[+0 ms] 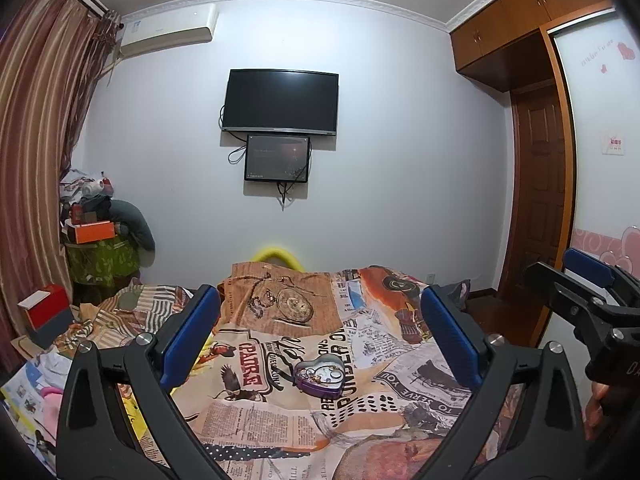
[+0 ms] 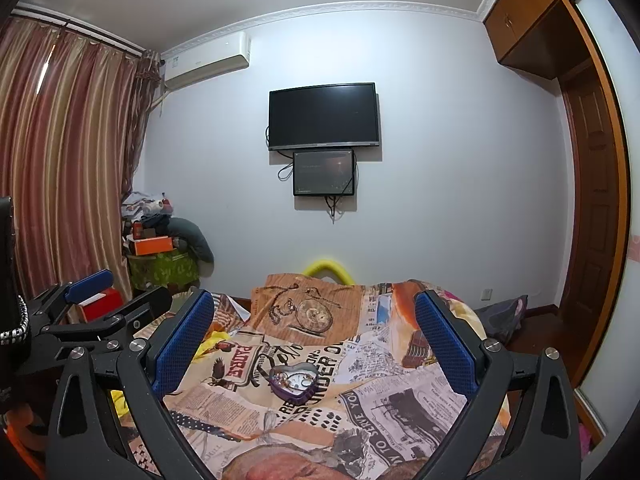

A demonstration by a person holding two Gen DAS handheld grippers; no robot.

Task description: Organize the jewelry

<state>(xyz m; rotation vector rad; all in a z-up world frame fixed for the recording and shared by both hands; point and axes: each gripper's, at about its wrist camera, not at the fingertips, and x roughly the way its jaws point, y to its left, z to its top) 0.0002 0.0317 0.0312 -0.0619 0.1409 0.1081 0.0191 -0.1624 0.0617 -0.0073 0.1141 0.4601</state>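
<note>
Both claws held level above the near part of the bed, side by side and apart. Left claw (image 1: 320, 334): blue pads spread wide, nothing between them. Right claw (image 2: 314, 338): pads likewise spread wide, empty; it also shows at the right edge of the left wrist view, clear of the left one. Heart-shaped tin (image 1: 319, 374), purple wall, lid off, sits on the bedspread (image 1: 280, 420) roughly midway between the pads in both views, beyond the fingertips and touching neither claw. Inside it: a tangle of small rings and chain pieces; individual items too small to tell apart. Bedspread around the tin lies bare on all sides, printed with newspaper text, a pocket watch and an old car; some creases near the front. Left edge of the bed is crowded: striped cloth (image 1: 132, 312), papers and a red box (image 1: 46, 308) close beside it. Right edge drops to dark wooden floor, with a grey bundle (image 2: 502, 316) just off the far corner. A yellow curved object (image 1: 278, 256) rises behind the foot of the bed. Far wall: dark television (image 1: 282, 100), a smaller screen (image 1: 277, 158) just below it, air conditioner (image 1: 170, 30) upper left. Striped curtains (image 1: 36, 120) to the left, a pile of boxes and cloth in that corner; wooden wardrobe and door (image 1: 538, 192) to the right.
</note>
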